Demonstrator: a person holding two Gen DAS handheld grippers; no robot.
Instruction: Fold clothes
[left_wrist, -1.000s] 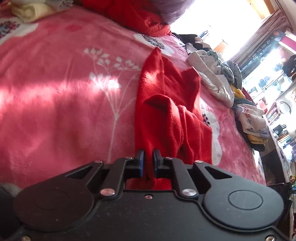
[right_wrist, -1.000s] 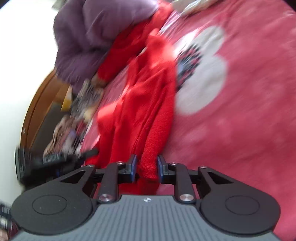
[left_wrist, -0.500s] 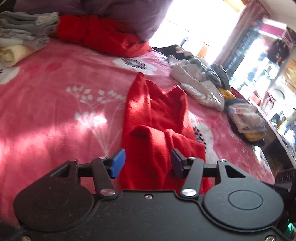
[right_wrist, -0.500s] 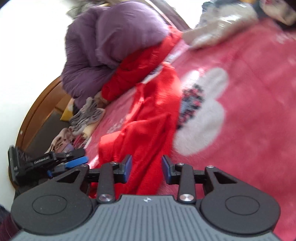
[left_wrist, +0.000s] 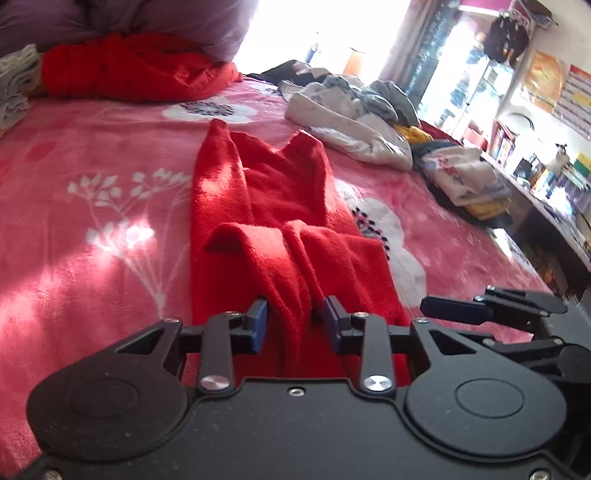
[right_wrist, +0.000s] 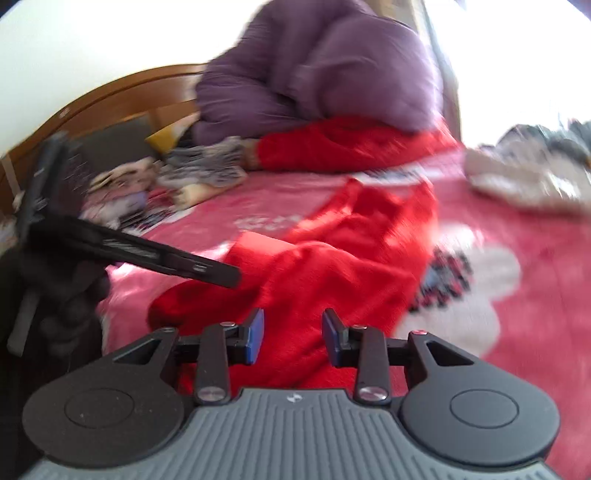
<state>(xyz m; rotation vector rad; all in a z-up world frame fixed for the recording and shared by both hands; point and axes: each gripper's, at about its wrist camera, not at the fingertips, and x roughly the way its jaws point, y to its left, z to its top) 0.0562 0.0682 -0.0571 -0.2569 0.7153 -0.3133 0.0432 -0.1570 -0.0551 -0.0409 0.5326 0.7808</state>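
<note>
Red garment (left_wrist: 280, 221) lying lengthwise mid-bed on pink floral blanket (left_wrist: 92, 192), near end bunched into ridges. Left gripper (left_wrist: 295, 325) parted, a fabric fold standing between the blue pads, pads not pressing it. Right gripper (right_wrist: 291, 334) parted likewise, hovering over the garment's near end, gripping nothing. Loose clothes pile (left_wrist: 351, 110) toward the bed's far right edge. Purple duvet (right_wrist: 317, 62) heaped at the wooden headboard (right_wrist: 96, 99). Right view blurred.

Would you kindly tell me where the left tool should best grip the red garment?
Probably the raised ridge of the red garment just ahead of the open left tool, approached straight from the near edge: that fold stands up off the blanket, so the fingers could straddle it.
</note>
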